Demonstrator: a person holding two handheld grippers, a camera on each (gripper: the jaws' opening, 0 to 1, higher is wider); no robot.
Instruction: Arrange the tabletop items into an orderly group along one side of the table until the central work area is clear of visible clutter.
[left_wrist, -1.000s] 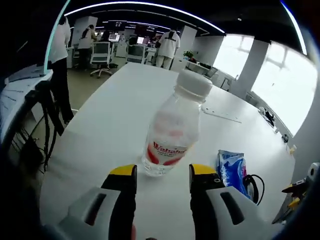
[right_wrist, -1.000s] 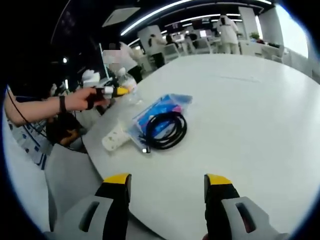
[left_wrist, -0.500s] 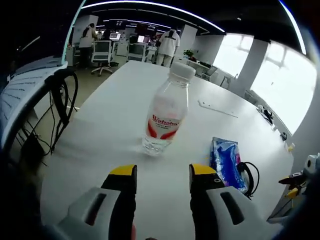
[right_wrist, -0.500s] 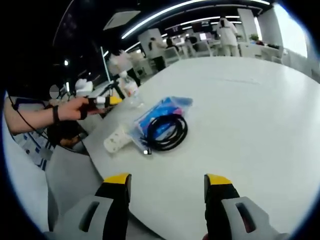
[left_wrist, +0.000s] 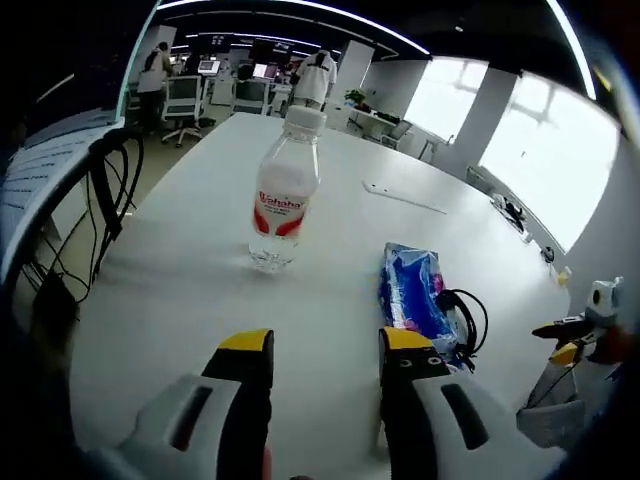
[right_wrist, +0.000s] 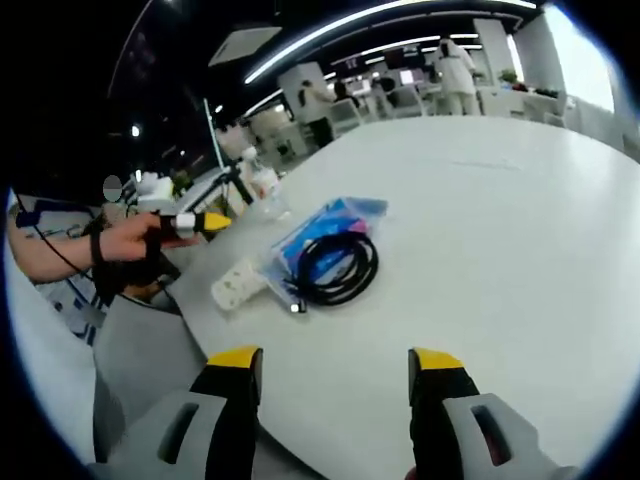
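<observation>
A clear water bottle (left_wrist: 279, 198) with a white cap and red label stands upright on the white table (left_wrist: 180, 300), well ahead of my left gripper (left_wrist: 322, 345), which is open and holds nothing. A blue plastic packet (left_wrist: 410, 292) lies to the right of the bottle, with a coiled black cable (left_wrist: 464, 316) against it. In the right gripper view the cable (right_wrist: 338, 268) rests on the packet (right_wrist: 330, 222), a white power strip (right_wrist: 238, 284) lies beside them, and the bottle (right_wrist: 265, 186) stands behind. My right gripper (right_wrist: 335, 362) is open over bare table. A hand holds the left gripper (right_wrist: 212, 222) near the table edge.
A thin pale strip (left_wrist: 404, 197) lies farther along the table. Black cables (left_wrist: 108, 182) hang off a desk to the left. The right gripper (left_wrist: 560, 340) shows at the far right edge. People and office chairs (left_wrist: 183, 98) stand beyond the table's far end.
My left gripper has drawn back from the bottle, which stays standing and now looks smaller and farther off. The packet and cable have come more into its view. The right gripper has barely moved.
</observation>
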